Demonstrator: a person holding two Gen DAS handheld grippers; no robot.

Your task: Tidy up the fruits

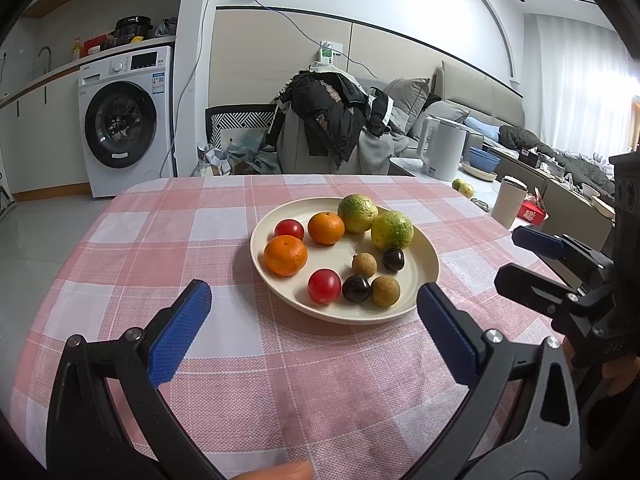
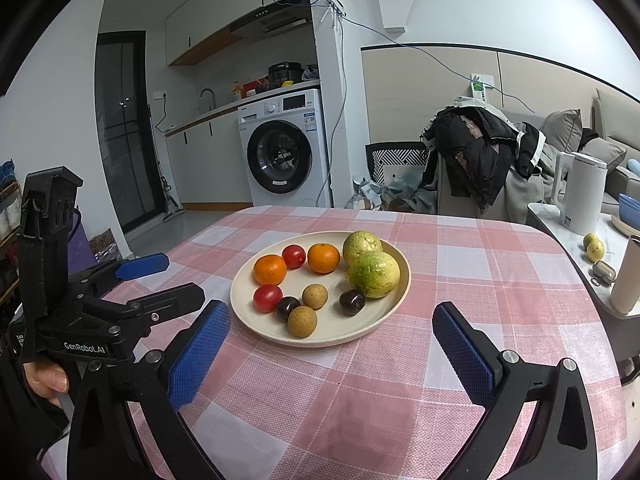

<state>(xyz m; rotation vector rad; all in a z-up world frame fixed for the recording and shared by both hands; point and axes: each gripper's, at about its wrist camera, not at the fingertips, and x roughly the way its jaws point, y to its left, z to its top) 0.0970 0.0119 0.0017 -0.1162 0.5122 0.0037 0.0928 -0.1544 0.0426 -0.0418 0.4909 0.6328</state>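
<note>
On the middle of the checked surface (image 2: pixel 400 400), a cream plate (image 2: pixel 256 328) carries all the fruit: two green-yellow citrus (image 2: pixel 374 274) touching at the far right rim, two oranges (image 2: pixel 270 269) and a red tomato (image 2: pixel 294 256) along the far left, a second tomato (image 2: pixel 267 297) nearer, and two dark cherries (image 2: pixel 352 302) beside two tan longans (image 2: pixel 302 321) toward the near rim. Bare cloth surrounds the plate on every side, widest in front of it and to its left. Left tongs (image 1: pixel 314 320): released, blue pads (image 1: pixel 180 328) spread wide above the cloth just short of the plate's near rim, gripping nothing. Right tongs (image 2: pixel 332 344): likewise released and empty, spread before the plate's near rim. The two tools sit side by side, apart. Beyond the surface's right edge, a side counter (image 2: pixel 568 232) holds a white kettle (image 2: pixel 584 196), a tumbler (image 2: pixel 628 276) and two further citrus. A washing machine (image 2: pixel 284 152) stands well behind.
</note>
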